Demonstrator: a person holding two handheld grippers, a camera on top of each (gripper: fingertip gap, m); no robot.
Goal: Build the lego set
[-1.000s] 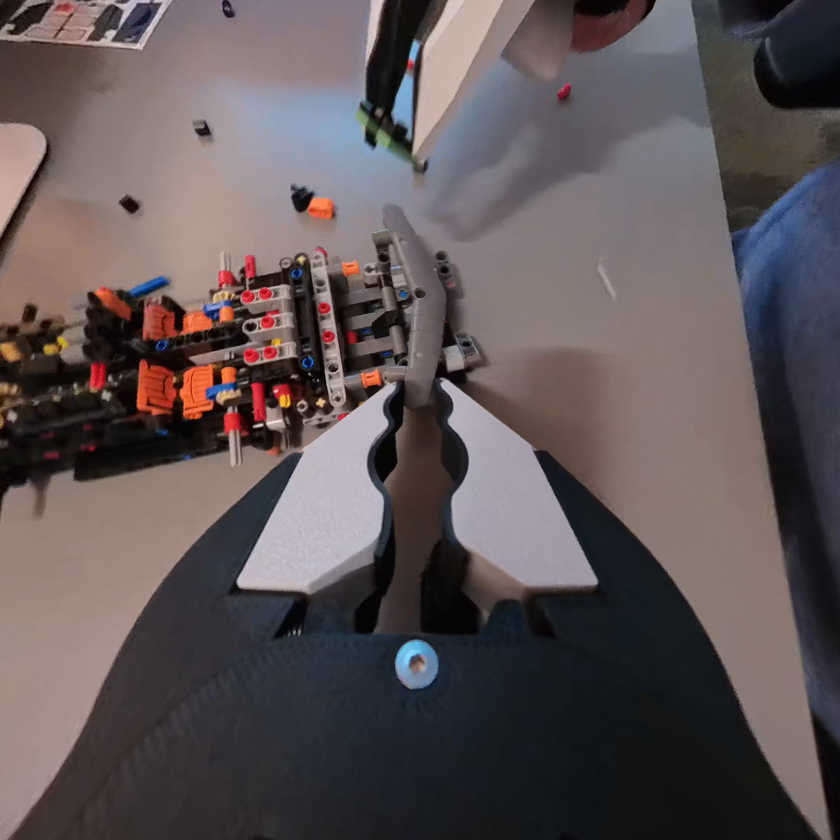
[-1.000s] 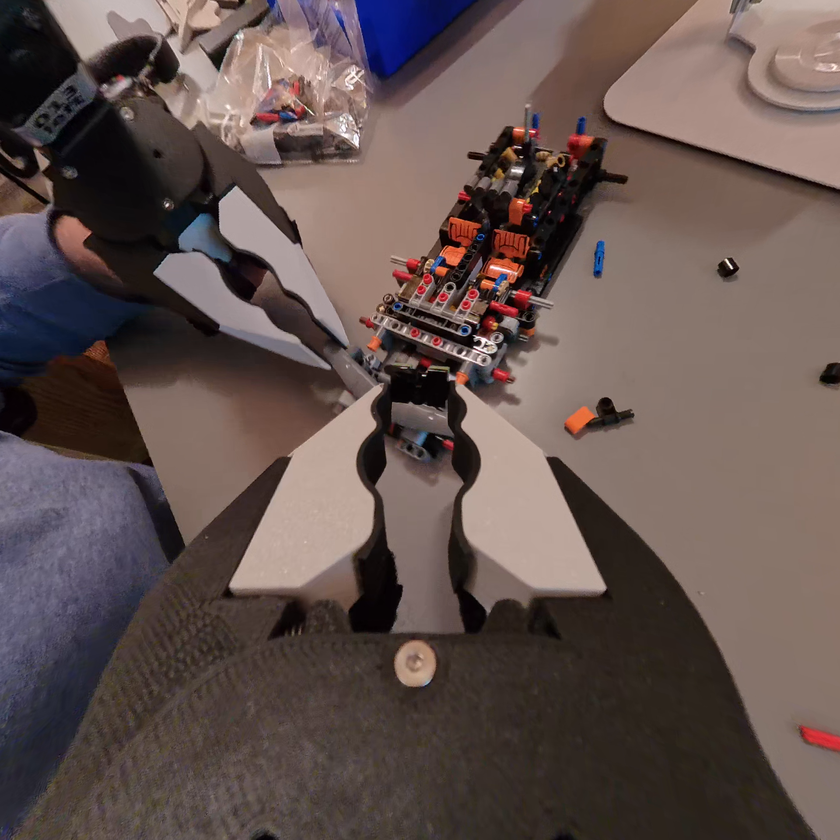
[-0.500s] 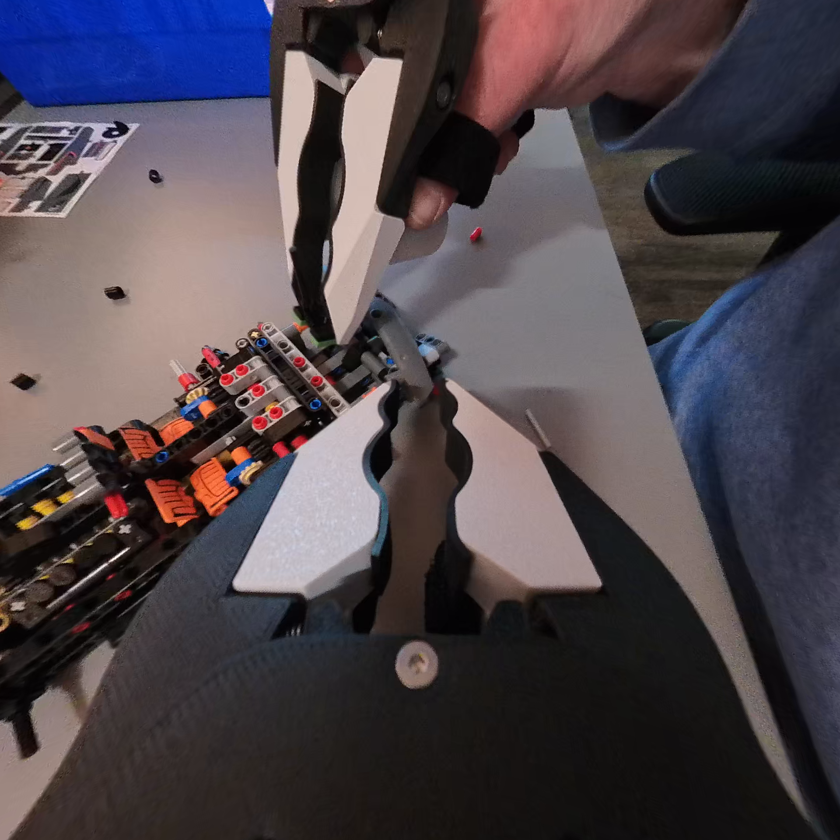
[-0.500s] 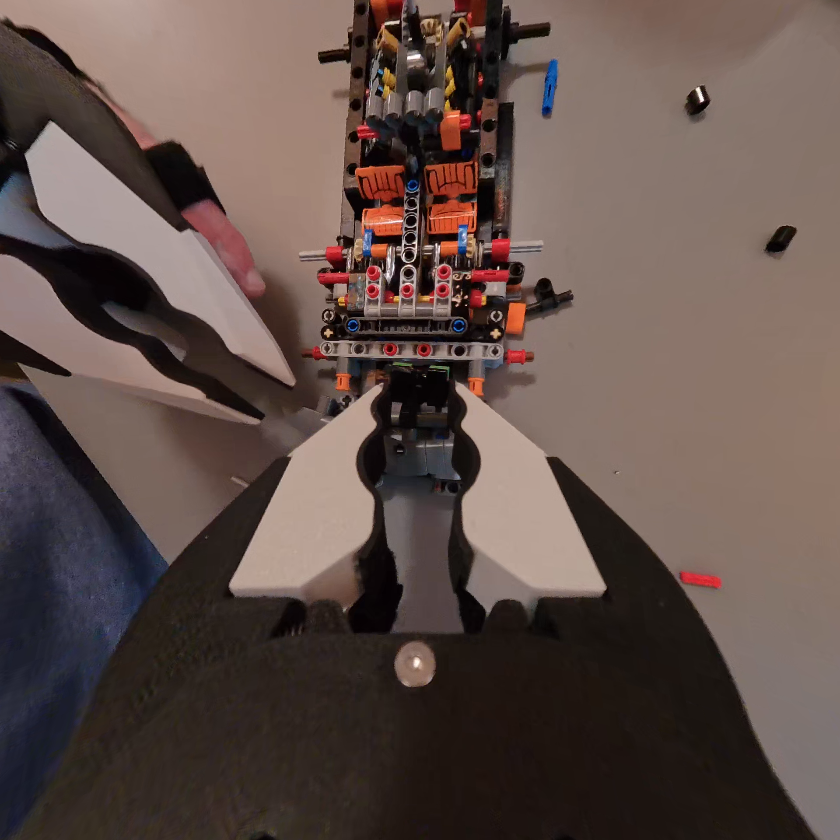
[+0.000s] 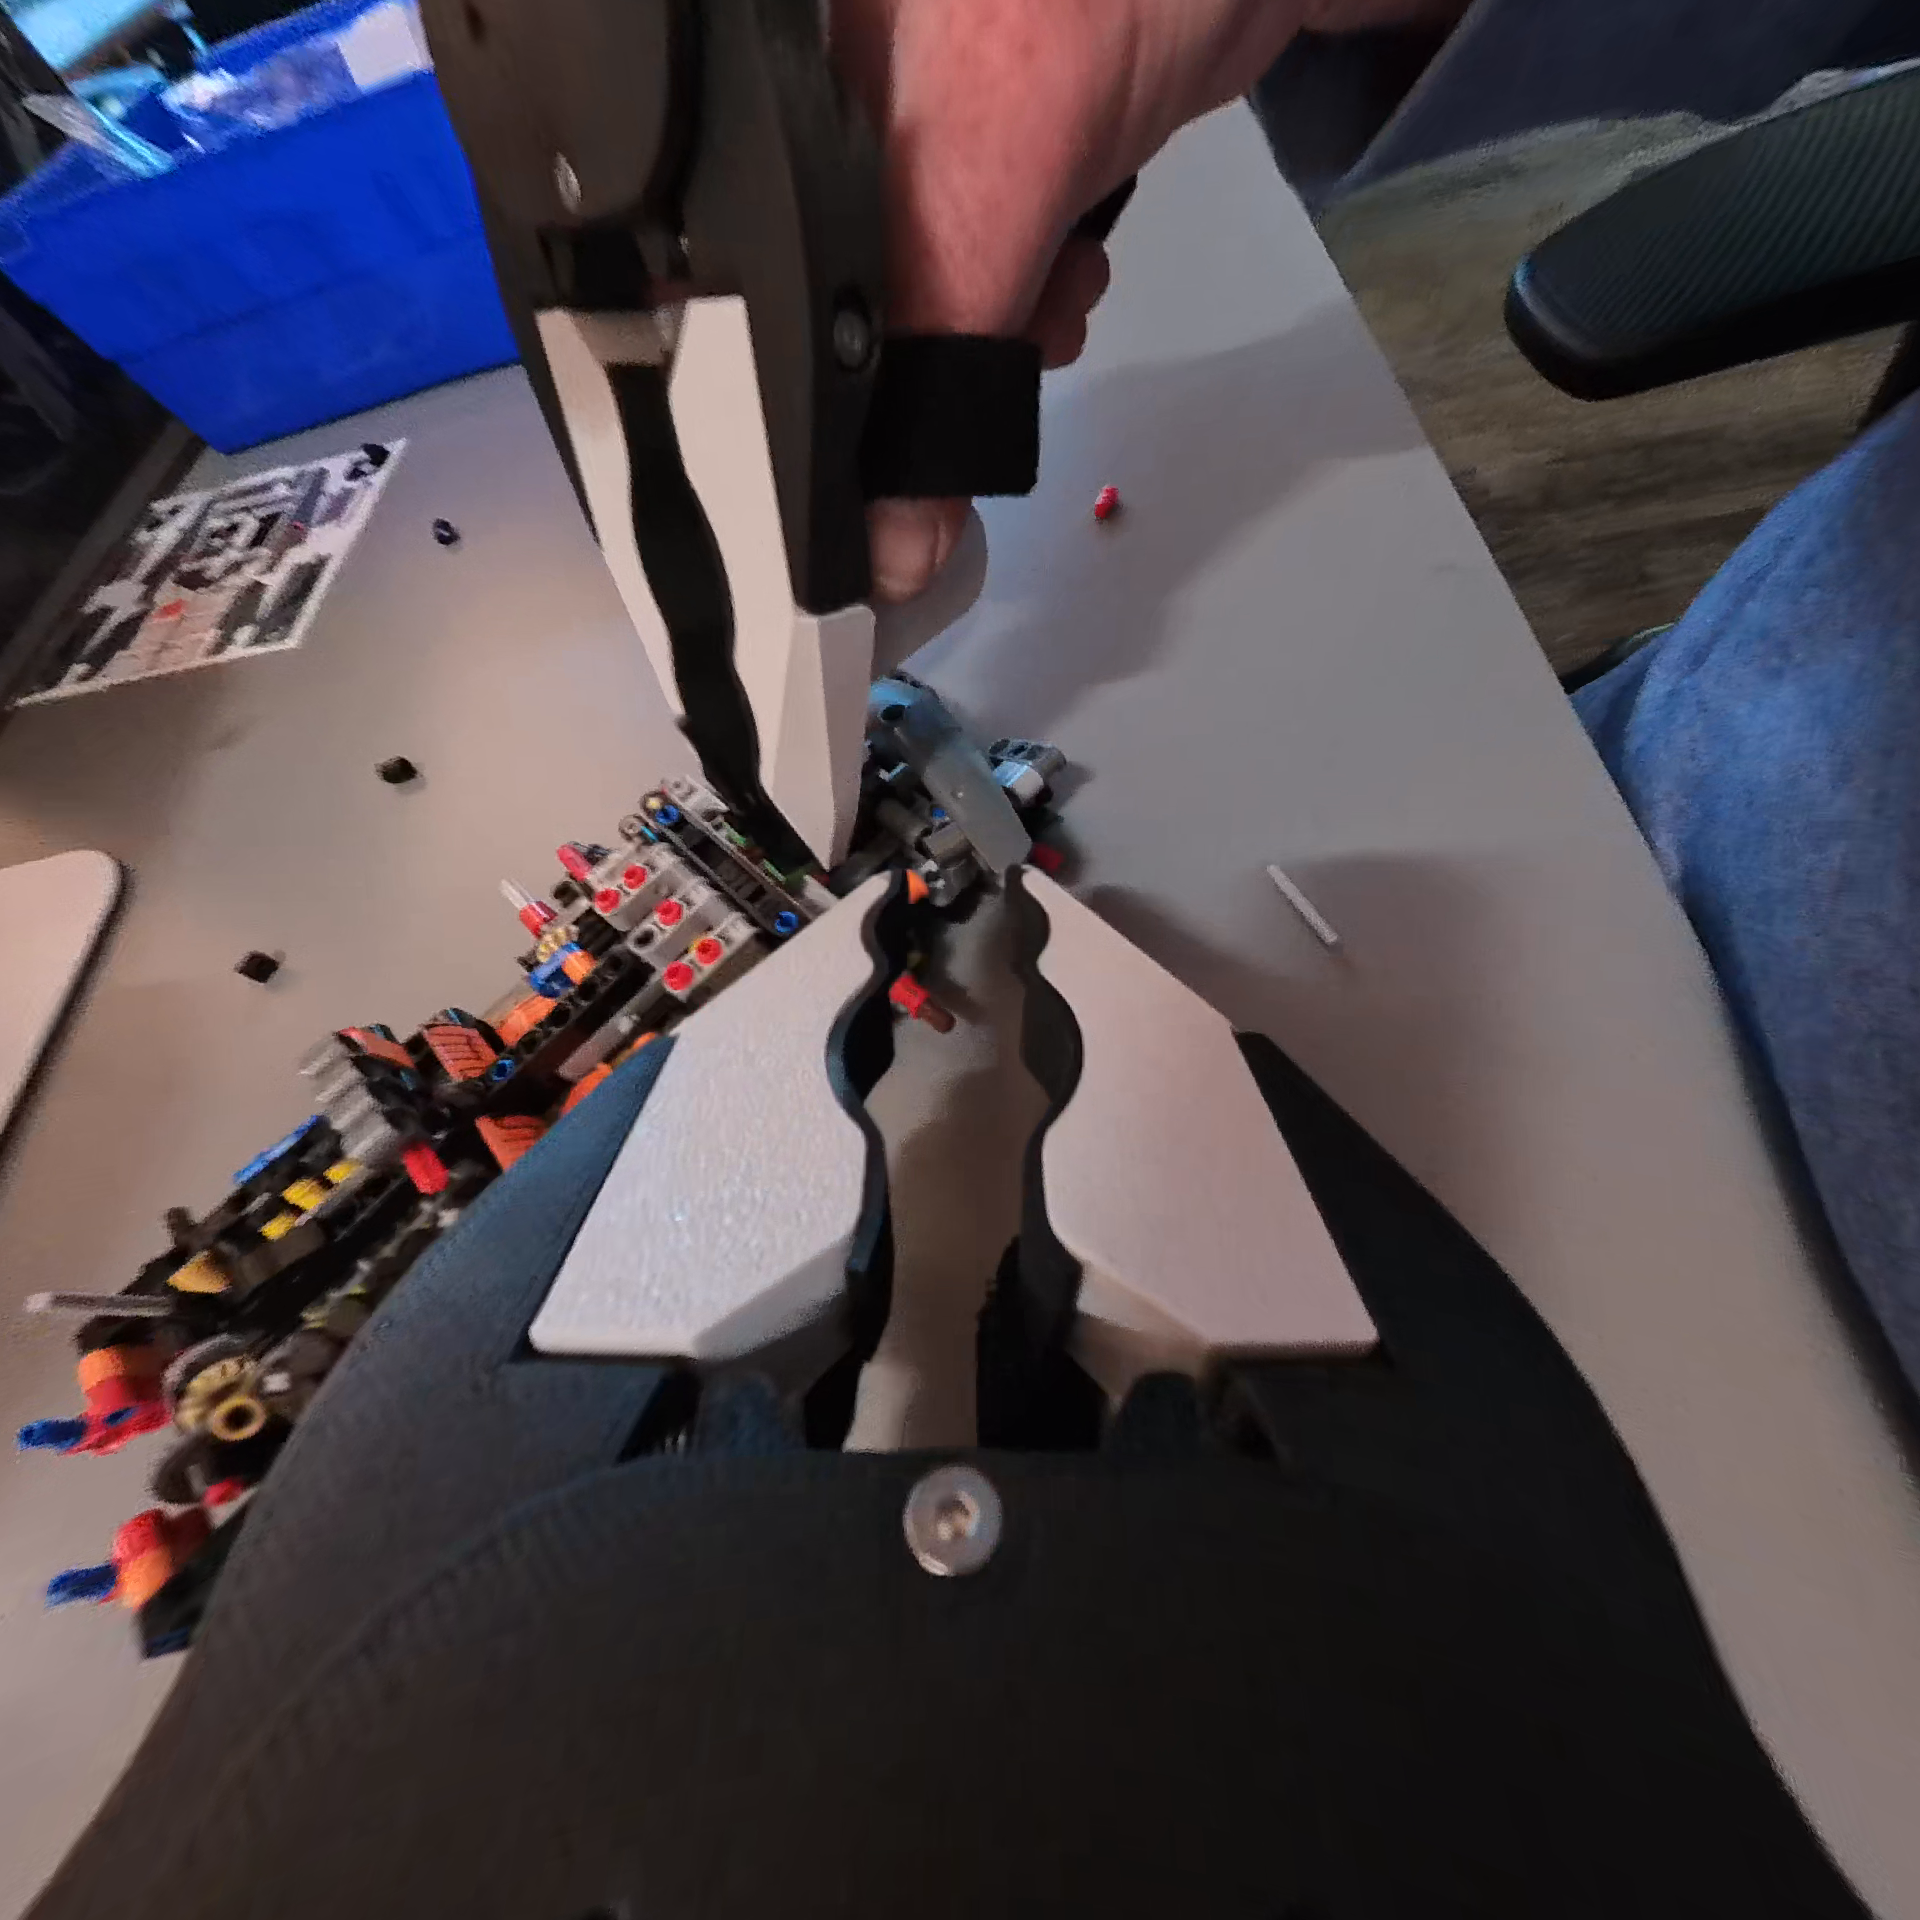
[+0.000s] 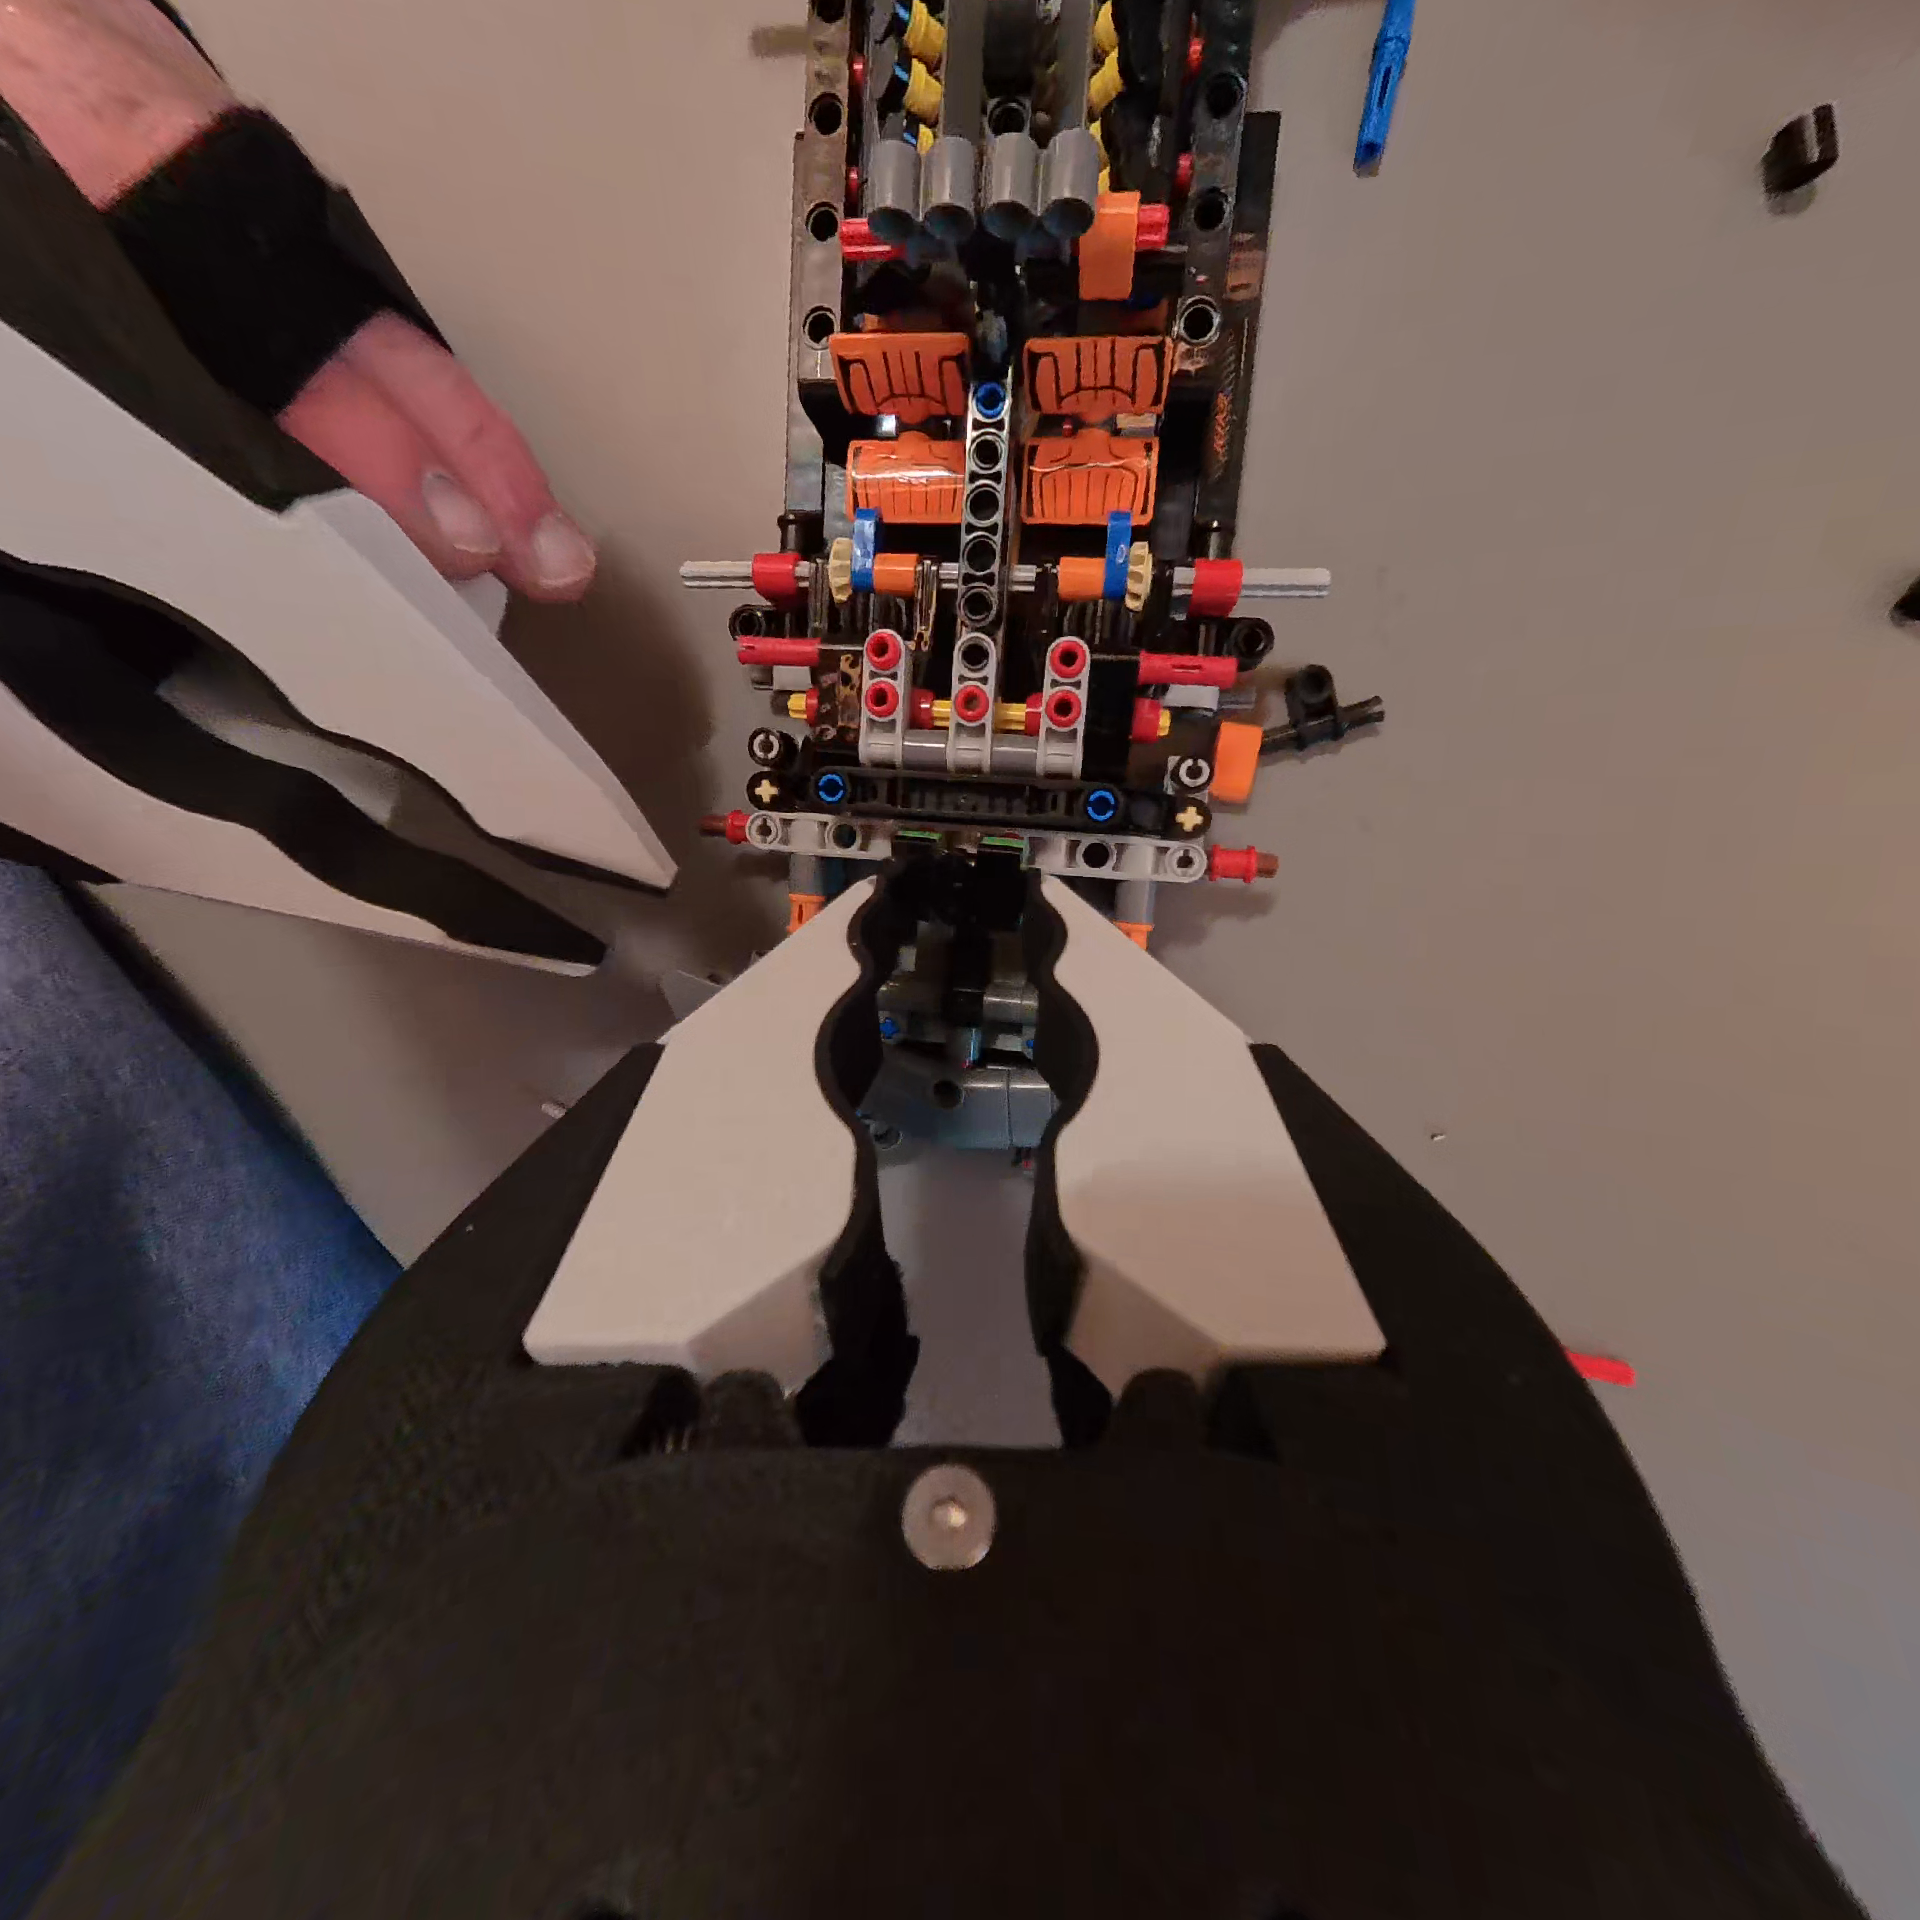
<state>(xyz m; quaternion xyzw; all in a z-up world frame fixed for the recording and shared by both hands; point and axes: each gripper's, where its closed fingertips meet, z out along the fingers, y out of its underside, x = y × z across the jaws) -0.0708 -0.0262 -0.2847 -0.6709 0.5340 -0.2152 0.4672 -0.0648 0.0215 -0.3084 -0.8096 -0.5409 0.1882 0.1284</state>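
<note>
At the near end of the lego chassis [image 6: 997,540], where a grey crossbeam [image 6: 977,857] closes off the build, both grippers meet. The chassis lies flat on the counter [image 6: 1558,935], and in the right wrist view its long axis runs straight away from the right gripper [image 6: 956,904], dead in line with the jaws. Those jaws stand a small way apart and clasp a small black piece [image 6: 961,888] that sits just under the middle of the crossbeam; whether it is already seated there cannot be told. The push, I judge, must go along the chassis's length, so the alignment matters more than reach.

The left gripper [image 5: 951,883] comes in from the left side, near the same corner. Its jaws are narrowly parted and appear to bear on the end of a curved grey piece [image 5: 956,790] at the chassis's front, though motion blur leaves the contact uncertain. In the left wrist view the right gripper [image 5: 821,831] points steeply down with its tips in the build, so it is the one on the joint itself; the left likely only steadies.

A loose red pin [image 6: 1600,1369] lies well apart to the right.
</note>
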